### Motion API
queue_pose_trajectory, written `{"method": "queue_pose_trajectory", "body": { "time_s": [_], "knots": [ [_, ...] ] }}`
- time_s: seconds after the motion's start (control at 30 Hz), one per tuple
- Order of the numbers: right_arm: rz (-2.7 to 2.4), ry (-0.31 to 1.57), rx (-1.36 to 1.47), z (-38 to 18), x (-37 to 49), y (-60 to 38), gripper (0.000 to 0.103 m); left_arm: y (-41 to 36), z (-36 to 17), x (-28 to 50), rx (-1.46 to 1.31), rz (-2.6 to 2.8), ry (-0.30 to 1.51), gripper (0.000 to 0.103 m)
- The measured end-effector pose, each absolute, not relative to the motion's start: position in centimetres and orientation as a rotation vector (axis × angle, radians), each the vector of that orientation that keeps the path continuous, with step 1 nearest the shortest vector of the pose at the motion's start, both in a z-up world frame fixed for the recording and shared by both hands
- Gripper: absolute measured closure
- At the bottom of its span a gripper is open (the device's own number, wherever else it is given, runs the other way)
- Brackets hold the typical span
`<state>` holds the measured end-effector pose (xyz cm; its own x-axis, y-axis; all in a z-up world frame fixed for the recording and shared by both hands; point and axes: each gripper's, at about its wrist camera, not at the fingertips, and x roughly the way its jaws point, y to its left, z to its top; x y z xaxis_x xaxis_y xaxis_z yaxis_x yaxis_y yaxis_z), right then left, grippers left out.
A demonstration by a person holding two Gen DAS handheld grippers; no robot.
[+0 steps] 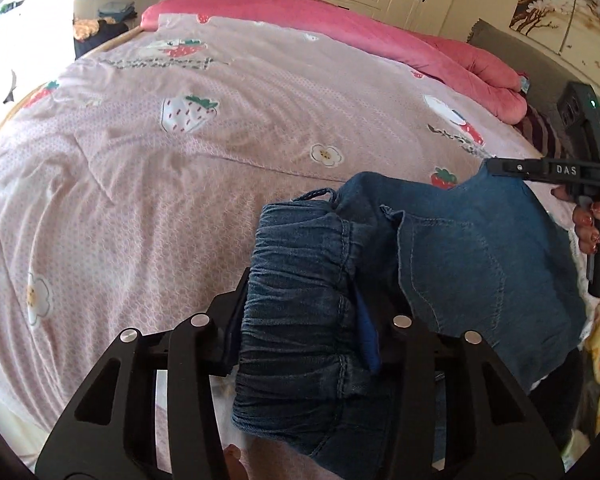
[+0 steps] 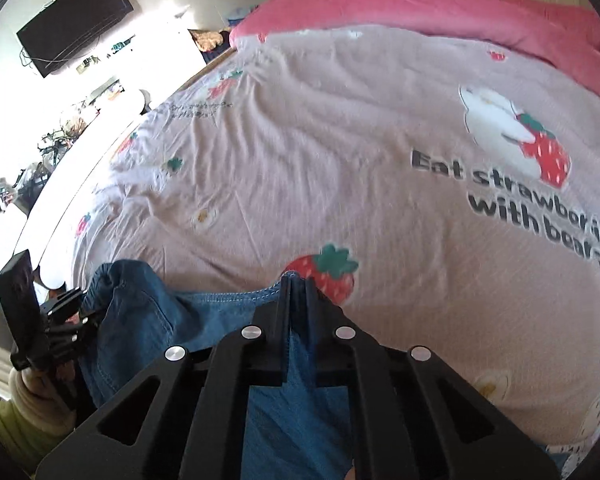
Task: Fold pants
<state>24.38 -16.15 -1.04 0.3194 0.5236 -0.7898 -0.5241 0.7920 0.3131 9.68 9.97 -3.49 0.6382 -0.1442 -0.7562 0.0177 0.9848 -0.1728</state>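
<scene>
Bedroom, pink strawberry bed [image 1: 220,184] ahead of both grippers. Left gripper [image 1: 312,304] clamped on the gathered waistband of the pants [image 1: 460,260]; right gripper [image 2: 296,280] pinched tight on a hem edge. Denim bunched between them, probably held for spreading flat on the bed.

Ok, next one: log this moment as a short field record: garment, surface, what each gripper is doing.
garment: blue denim pants, bunched, elastic waistband toward the left gripper
surface: pink strawberry-print bedsheet
left gripper: jaws either side of the gathered waistband, pressing on it
right gripper: shut on a stitched edge of the pants
fold: not yet made
</scene>
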Motion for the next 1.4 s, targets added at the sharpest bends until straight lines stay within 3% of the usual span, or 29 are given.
{"method": "queue_pose_trajectory", "body": {
  "time_s": [0.2,0.3,0.4,0.47,0.6,0.67,1.03,1.23,1.4],
  "knots": [
    [0.666,1.095,-0.002,-5.2,25.6,-15.5,0.096,10.2,-3.6,9.3,-0.148,-0.092,0.867,0.066],
    [0.659,1.037,0.066,-3.7,25.3,-17.5,0.087,10.2,-3.6,9.1,-0.139,-0.090,0.864,0.065],
    [0.649,0.987,0.165,-1.3,24.5,-21.0,0.071,10.2,-3.5,8.7,-0.127,-0.088,0.854,0.064],
    [0.645,0.951,0.190,0.1,23.7,-22.9,0.051,10.4,-3.2,8.4,-0.128,-0.082,0.849,0.063],
    [0.606,0.880,0.184,2.6,20.5,-27.2,0.043,10.7,-2.6,7.4,-0.128,-0.056,0.838,0.055],
    [0.564,0.855,0.172,3.3,18.5,-29.6,0.031,11.0,-2.0,6.6,-0.133,-0.044,0.831,0.054],
    [0.277,0.808,0.152,3.2,11.2,-41.5,0.019,9.3,4.5,4.9,-0.040,0.003,0.693,0.040],
    [0.265,0.803,0.193,2.6,10.5,-43.3,0.017,3.5,6.1,7.1,-0.015,-0.138,0.676,0.032],
    [0.280,0.802,0.197,2.4,11.0,-43.6,0.014,-2.5,5.2,10.3,0.020,-0.287,0.705,0.031]
  ]
}}
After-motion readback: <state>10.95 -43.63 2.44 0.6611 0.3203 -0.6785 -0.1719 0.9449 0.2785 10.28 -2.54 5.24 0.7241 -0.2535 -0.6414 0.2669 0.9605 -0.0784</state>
